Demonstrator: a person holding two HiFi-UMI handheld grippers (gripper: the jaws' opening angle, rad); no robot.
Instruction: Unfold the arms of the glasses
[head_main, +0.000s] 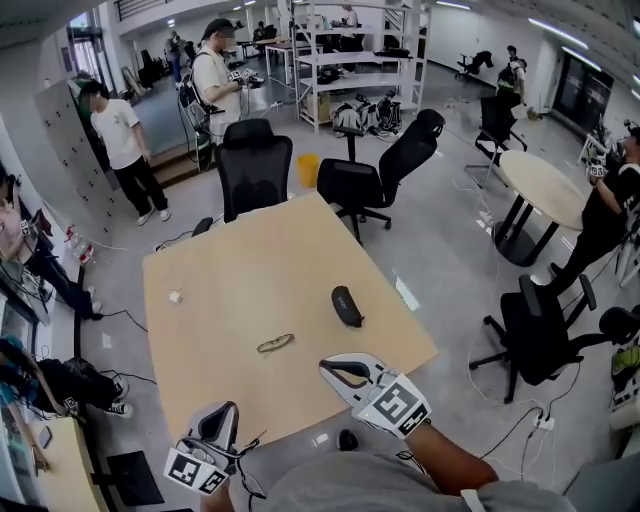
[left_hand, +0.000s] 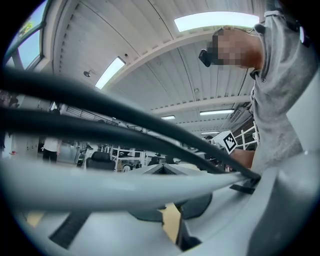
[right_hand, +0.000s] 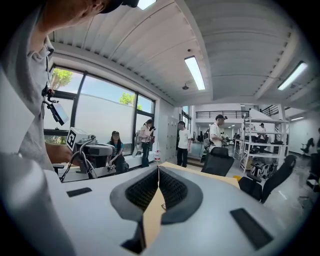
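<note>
Pale wood formed the square worktop (head_main: 230, 250), which stood on a grey floor. A black office chair (head_main: 253, 165) stood at its far edge, and a second black chair (head_main: 385, 170) stood off the far right corner.

At the near edge, the right gripper (head_main: 328, 368) was held over the worktop's near right part with its marker cube toward the person. In the right gripper view its jaws were closed tip to tip with nothing between the ribbed pads (right_hand: 145, 189).

The left gripper (head_main: 222, 412) was held lower in the head view, just off the near edge. Black cables crossed the left gripper view, but behind them its jaw tips also met, with nothing between them.

A black glasses case (head_main: 347, 306) lay on the worktop's right half, beyond the right gripper. The glasses (head_main: 275, 343) lay flat on the worktop to the left of the case, near the front edge, ahead of both grippers and touched by neither. A small white object (head_main: 175, 296), too small to identify, sat near the left edge.
</note>
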